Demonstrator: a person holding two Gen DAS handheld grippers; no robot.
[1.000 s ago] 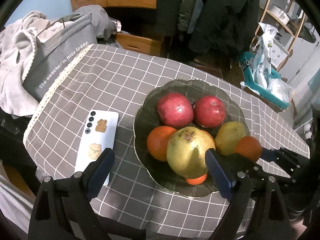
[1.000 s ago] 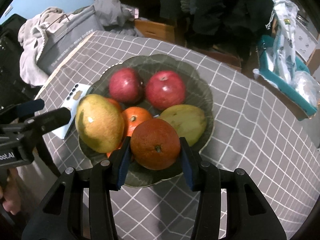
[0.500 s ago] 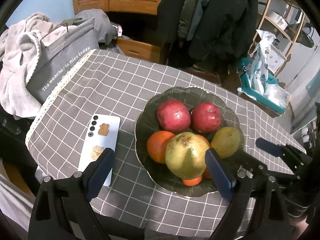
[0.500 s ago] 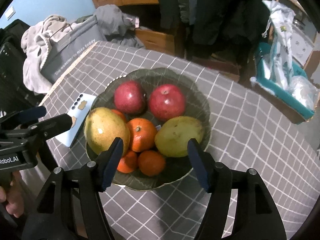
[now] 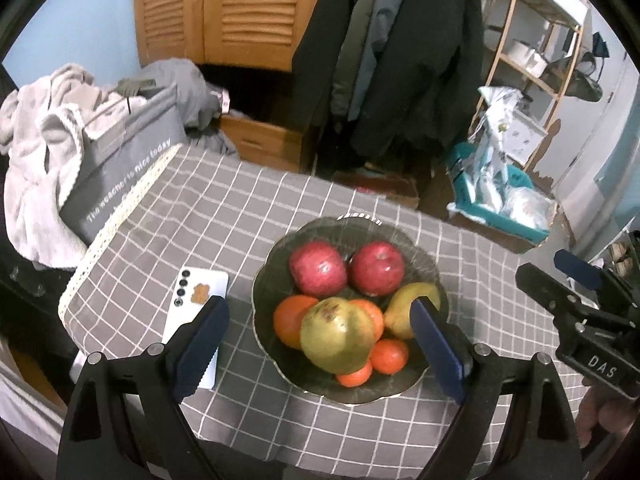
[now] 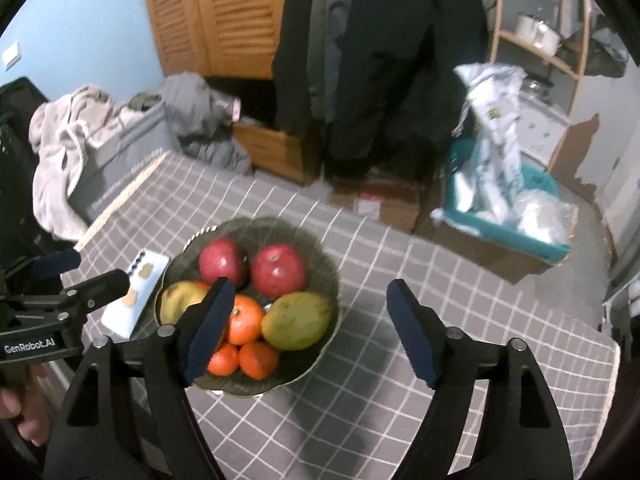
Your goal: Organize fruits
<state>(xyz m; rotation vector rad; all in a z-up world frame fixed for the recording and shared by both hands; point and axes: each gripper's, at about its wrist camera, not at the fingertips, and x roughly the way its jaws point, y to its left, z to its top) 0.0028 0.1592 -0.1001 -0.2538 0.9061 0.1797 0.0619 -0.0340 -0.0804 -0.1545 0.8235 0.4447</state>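
Above the checked cloth point(image 6: 400, 264), the right gripper point(image 6: 310, 322) is seen empty, its jaws just opened; apples, oranges and mangoes are held in the bowl point(image 6: 320, 360).

Ahead of you stand louvred wooden doors point(image 5: 240, 12) against a pale blue wall point(image 5: 80, 20), with dark coats point(image 5: 404, 52) hanging beside them. To your right is a light wooden shelf unit point(image 5: 532, 40); the desk point(image 5: 240, 216) wears a grey checked cloth. Lighting is dim.

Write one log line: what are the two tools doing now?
left tool: open, empty | right tool: just opened, empty | fruits: all in bowl | phone: beside bowl
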